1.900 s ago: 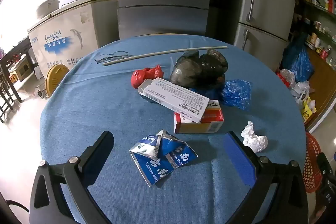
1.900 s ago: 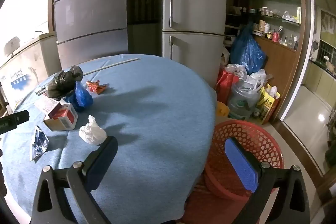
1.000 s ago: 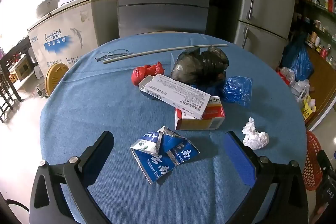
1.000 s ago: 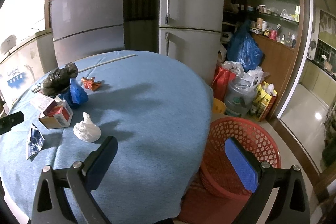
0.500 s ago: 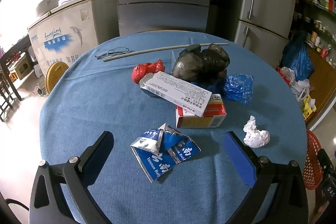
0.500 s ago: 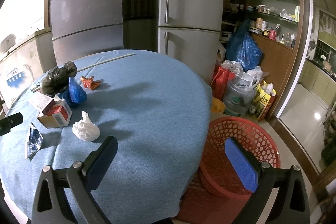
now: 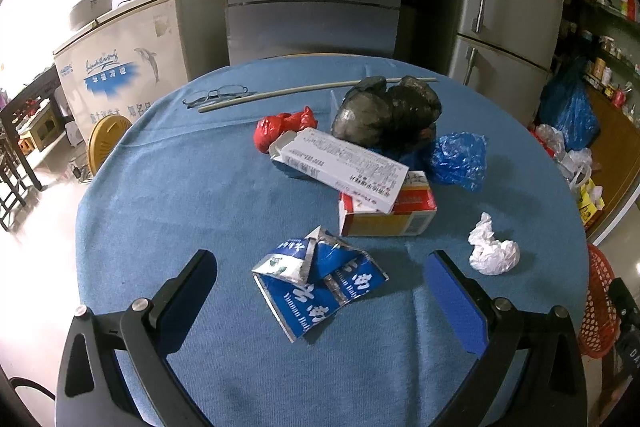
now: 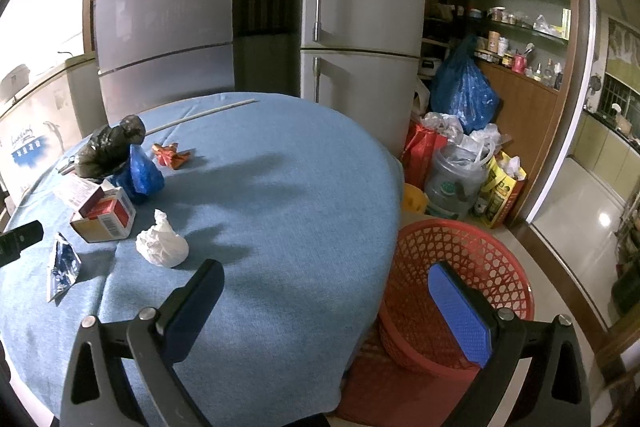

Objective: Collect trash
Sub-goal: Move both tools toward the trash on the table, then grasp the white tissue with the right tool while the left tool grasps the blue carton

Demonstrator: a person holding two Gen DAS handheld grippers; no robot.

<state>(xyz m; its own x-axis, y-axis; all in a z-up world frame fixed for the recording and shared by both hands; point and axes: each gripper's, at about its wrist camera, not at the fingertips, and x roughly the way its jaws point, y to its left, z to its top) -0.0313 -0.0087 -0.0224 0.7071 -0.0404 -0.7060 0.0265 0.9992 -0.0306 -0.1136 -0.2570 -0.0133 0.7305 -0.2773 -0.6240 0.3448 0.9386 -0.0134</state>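
Note:
A round table with a blue cloth (image 7: 180, 211) holds trash. A crushed blue and white carton (image 7: 316, 283) lies between the fingers of my open left gripper (image 7: 320, 291), just ahead of them. Beyond it are a red and yellow box (image 7: 388, 215), a white box (image 7: 340, 167), a black bag (image 7: 388, 111), a blue bag (image 7: 460, 159), a red wrapper (image 7: 280, 127) and a crumpled white tissue (image 7: 492, 247). My right gripper (image 8: 324, 311) is open and empty over the table's right edge, near the red basket (image 8: 460, 287) on the floor. The tissue (image 8: 160, 243) lies left of it.
Glasses (image 7: 216, 95) and a long thin stick (image 7: 316, 89) lie at the table's far side. Grey refrigerators (image 8: 360, 27) and a white chest freezer (image 7: 120, 75) stand behind. Bags and a water jug (image 8: 456, 179) crowd the floor by wooden shelves at the right.
My left gripper has crept slightly toward the carton. My right view has shifted a little to the right, with the trash drifting left. Both grippers stay open.

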